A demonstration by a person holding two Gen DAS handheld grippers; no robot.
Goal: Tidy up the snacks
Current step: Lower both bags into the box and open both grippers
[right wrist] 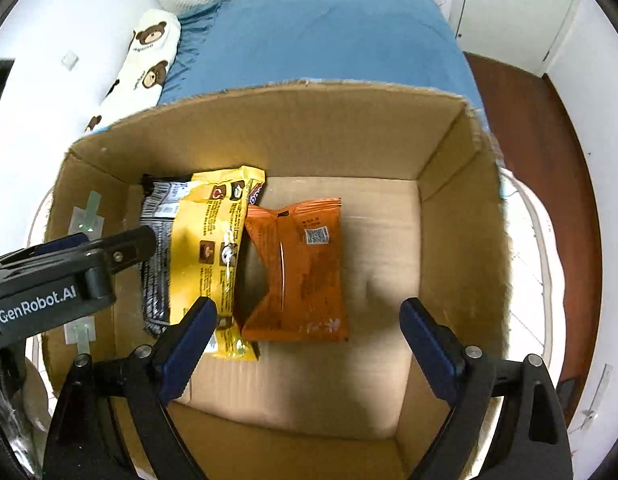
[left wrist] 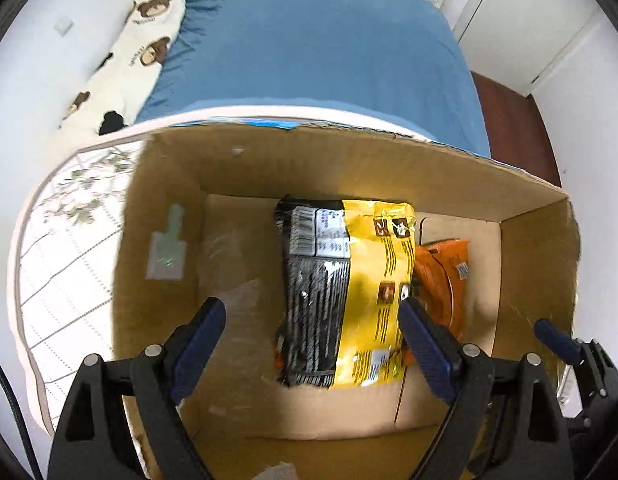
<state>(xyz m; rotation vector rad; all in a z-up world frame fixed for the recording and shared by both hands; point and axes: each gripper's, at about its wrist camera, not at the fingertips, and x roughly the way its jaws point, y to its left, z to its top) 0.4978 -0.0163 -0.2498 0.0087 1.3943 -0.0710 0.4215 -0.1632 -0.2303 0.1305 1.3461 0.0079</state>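
Note:
An open cardboard box [left wrist: 349,160] [right wrist: 269,120] holds three snack packs on its floor: a black pack [left wrist: 309,300] [right wrist: 157,248], a yellow pack [left wrist: 373,288] [right wrist: 209,240] lying over it, and an orange pack [left wrist: 445,276] [right wrist: 305,264] to the right. My left gripper [left wrist: 313,328] hangs open above the box, over the black and yellow packs, with nothing between its fingers. My right gripper [right wrist: 309,328] is open above the orange pack and grips nothing. The left gripper's body [right wrist: 69,272] shows at the left of the right wrist view.
The box stands on a round white table with a leaf-and-grid pattern [left wrist: 69,240]. Behind it is a bed with a blue sheet [left wrist: 309,48] and a bear-print pillow [left wrist: 137,48]. Dark wood floor [right wrist: 529,140] lies to the right, by white doors.

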